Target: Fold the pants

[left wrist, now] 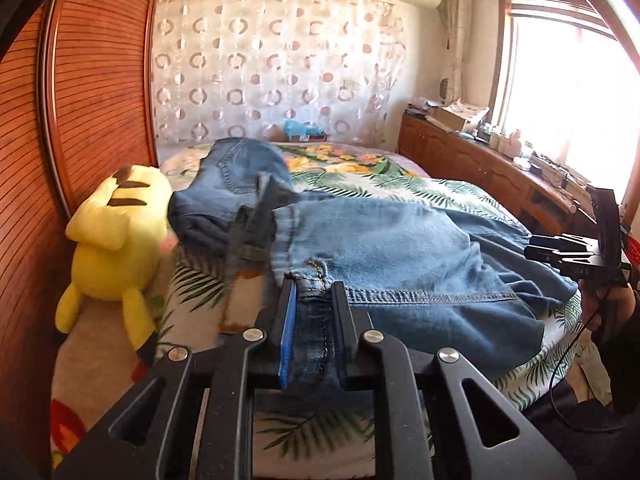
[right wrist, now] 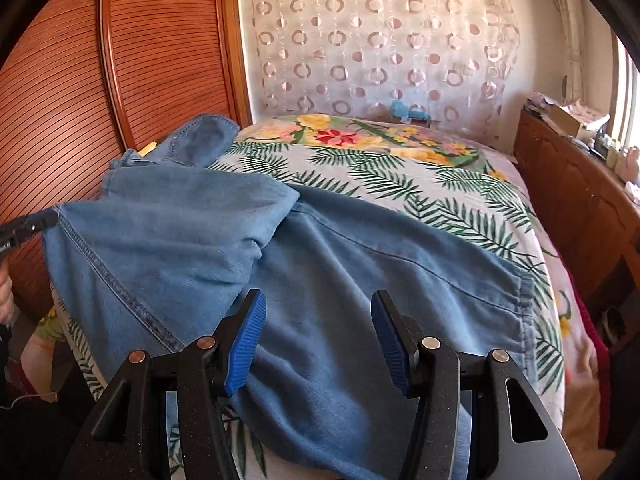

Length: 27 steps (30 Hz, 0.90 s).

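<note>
- Pants (right wrist: 320, 280) lie crumpled on the bed (right wrist: 400, 168), spread over the near half of the floral sheet.
- Left gripper (left wrist: 314, 320): jaws nearly closed, pinching a stitched denim edge; that corner looks raised off the bed.
- Right gripper (right wrist: 318, 336): jaws about half open, nothing between the pads; it hovers just above the denim, near the bed's front edge.
- Long axis: runs roughly across the bed, one end bunched toward the wardrobe (right wrist: 120, 80), beside the plush toy (left wrist: 116, 236), the hemmed end toward the bed's window side. Which end is the waist I cannot tell.
- Step in hand, judged: lifting an edge to straighten or fold.
- To do it well: keep the left pinch on the seam, seat the right on a matching edge, then pull both evenly so the cloth goes taut and flat before folding.
- Risk: one-sided pull drags the bunch.
</note>
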### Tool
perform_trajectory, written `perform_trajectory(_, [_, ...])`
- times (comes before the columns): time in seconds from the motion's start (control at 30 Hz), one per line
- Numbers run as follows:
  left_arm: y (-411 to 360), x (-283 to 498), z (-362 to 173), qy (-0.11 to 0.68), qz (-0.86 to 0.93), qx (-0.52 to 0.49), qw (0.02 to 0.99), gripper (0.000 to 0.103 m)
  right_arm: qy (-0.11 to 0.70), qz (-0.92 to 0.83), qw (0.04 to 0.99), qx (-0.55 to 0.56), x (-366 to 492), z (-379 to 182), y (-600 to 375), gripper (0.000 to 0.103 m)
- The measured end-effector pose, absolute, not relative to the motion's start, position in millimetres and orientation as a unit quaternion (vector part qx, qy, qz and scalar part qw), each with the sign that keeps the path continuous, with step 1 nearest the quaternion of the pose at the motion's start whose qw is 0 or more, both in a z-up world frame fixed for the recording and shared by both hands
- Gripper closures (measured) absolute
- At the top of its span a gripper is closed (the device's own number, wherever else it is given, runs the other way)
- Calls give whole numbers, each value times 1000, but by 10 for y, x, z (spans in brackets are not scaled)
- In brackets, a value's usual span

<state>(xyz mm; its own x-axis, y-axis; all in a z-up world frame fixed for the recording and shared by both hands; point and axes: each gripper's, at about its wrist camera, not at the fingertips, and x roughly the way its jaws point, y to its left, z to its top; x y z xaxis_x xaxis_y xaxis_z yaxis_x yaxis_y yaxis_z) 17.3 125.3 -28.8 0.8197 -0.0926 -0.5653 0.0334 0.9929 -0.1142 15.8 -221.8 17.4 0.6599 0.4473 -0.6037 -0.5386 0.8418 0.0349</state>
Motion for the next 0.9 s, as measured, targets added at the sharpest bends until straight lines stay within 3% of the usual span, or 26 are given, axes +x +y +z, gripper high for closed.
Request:
perform_trajectory(0.13, [1275, 248, -390, 322, -36, -58, 944, 78, 313, 285, 903, -75, 222, 127, -2107, 46])
perform_trajectory(0.23, [1243, 251, -455, 322, -36, -65, 944, 53, 319, 290, 899, -76, 312, 58, -2003, 46])
perform_trajectory(0.37, [1277, 314, -425, 315, -42, -81, 945, 40, 326, 291, 896, -81, 380, -10, -1942, 46])
perform_trajectory(0.57, [1323, 511, -333, 293, -34, -73, 953, 40, 332, 266, 902, -77, 548, -189, -1912, 46])
perform_trajectory(0.77, [1303, 927, -359, 314, -53, -51, 947, 66, 320, 236, 915, -70, 679, -273, -1917, 46])
perform_trajectory(0.9, [1313, 1194, -424, 339, -40, -32, 939, 66, 325, 233, 913, -75, 692, -329, -1851, 46])
